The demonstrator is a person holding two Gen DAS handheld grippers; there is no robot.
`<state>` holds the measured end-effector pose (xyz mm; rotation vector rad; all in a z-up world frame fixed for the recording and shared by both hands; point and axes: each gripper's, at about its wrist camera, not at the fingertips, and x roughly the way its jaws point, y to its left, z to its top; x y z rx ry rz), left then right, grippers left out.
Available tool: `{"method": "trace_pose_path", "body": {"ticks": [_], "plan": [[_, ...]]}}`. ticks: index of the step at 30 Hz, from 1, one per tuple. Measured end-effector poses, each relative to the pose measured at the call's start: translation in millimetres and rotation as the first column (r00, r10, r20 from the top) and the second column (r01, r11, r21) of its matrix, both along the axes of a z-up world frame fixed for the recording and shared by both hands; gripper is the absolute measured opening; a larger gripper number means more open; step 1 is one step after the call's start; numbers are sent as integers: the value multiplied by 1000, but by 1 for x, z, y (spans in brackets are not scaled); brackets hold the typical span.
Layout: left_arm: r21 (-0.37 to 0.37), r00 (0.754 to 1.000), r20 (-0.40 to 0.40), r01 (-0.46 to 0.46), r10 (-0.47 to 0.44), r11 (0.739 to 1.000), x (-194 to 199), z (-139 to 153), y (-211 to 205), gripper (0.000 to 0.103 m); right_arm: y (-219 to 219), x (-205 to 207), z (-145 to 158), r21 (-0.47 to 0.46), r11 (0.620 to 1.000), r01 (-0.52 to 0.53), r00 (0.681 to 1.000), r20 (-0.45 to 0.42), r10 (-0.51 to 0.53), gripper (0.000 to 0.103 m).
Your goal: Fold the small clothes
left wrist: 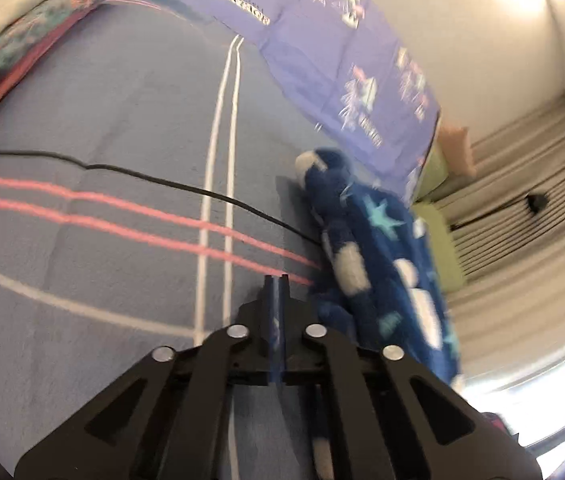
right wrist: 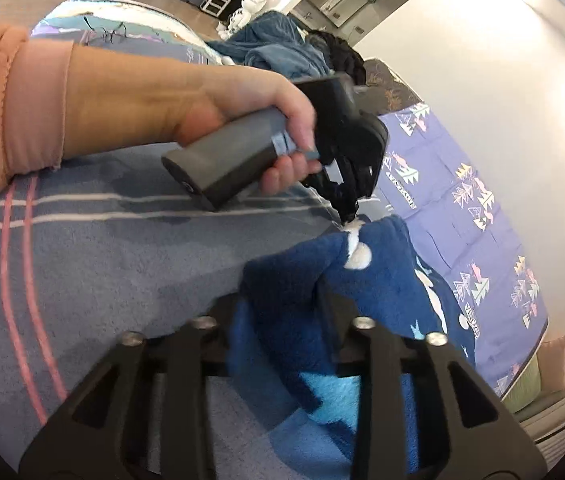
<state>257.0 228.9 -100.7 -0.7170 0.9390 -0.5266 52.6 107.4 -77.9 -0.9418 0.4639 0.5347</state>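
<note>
A dark blue fleece garment (left wrist: 366, 232) with white patches and pale stars lies on the grey-blue striped bedcover (left wrist: 102, 140). My left gripper (left wrist: 276, 280) is shut, with a thin strip of blue cloth between its fingers. In the right wrist view a person's hand (right wrist: 242, 100) holds that left gripper (right wrist: 348, 212), whose tip pinches the garment's (right wrist: 382, 280) white-tufted far edge. My right gripper (right wrist: 278, 300) is shut on a thick bunch of the same garment at its near edge. The fleece fills the gap between its fingers and hides the pads.
A purple printed sheet (left wrist: 322, 60) lies along the wall side of the bed. A black cable (left wrist: 162, 180) crosses the cover and runs under the garment. Folded patterned fabric (left wrist: 22, 40) is stacked at the far left. A blue heap of cloth (right wrist: 278, 48) sits beyond the hand.
</note>
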Motion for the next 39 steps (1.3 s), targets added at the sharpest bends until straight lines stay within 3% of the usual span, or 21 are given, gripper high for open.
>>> {"method": "trace_pose_path", "body": {"ticks": [2, 6, 10, 12, 13, 17, 21, 25, 28, 33, 35, 39], "plan": [[-26, 999, 43, -25, 26, 999, -16, 11, 14, 50, -2, -8, 6, 14, 1000, -17, 999, 28, 16, 57], [-127, 991, 130, 41, -25, 991, -38, 31, 22, 70, -6, -22, 12, 0, 1000, 9, 999, 47, -9, 61], [-30, 981, 106, 164, -160, 986, -38, 27, -15, 83, -24, -12, 13, 8, 992, 127, 992, 23, -127, 65], [25, 977, 46, 208, -209, 978, -36, 13, -36, 84, -29, -10, 11, 8, 986, 167, 986, 4, -167, 68], [32, 978, 63, 197, -198, 980, -35, 13, -40, 85, -31, -8, 9, 4, 984, 181, 984, -8, -181, 69], [-22, 981, 78, 180, -178, 983, -23, 12, -49, 86, -28, -2, -9, -32, 978, 206, 978, -10, -206, 71], [-10, 981, 96, 169, -168, 986, -16, 14, -60, 84, -14, 19, -14, -33, 971, 236, 971, 40, -235, 72], [9, 982, 75, 171, -172, 985, -12, 9, -64, 51, 0, 24, -20, -60, 973, 225, 971, 97, -219, 72], [-40, 981, 77, 181, -177, 983, -16, 6, -54, 47, 3, 19, -22, -72, 974, 216, 969, 138, -205, 72], [-47, 981, 83, 182, -177, 982, -20, 3, -50, 47, 3, 18, -24, -76, 974, 214, 963, 185, -197, 77], [-51, 980, 85, 182, -177, 982, -20, 3, -50, 48, 2, 21, -24, -67, 976, 209, 968, 155, -197, 77], [-35, 981, 93, 174, -171, 984, -22, 2, -49, 48, -2, 36, -24, -28, 980, 196, 980, 37, -195, 60]]}}
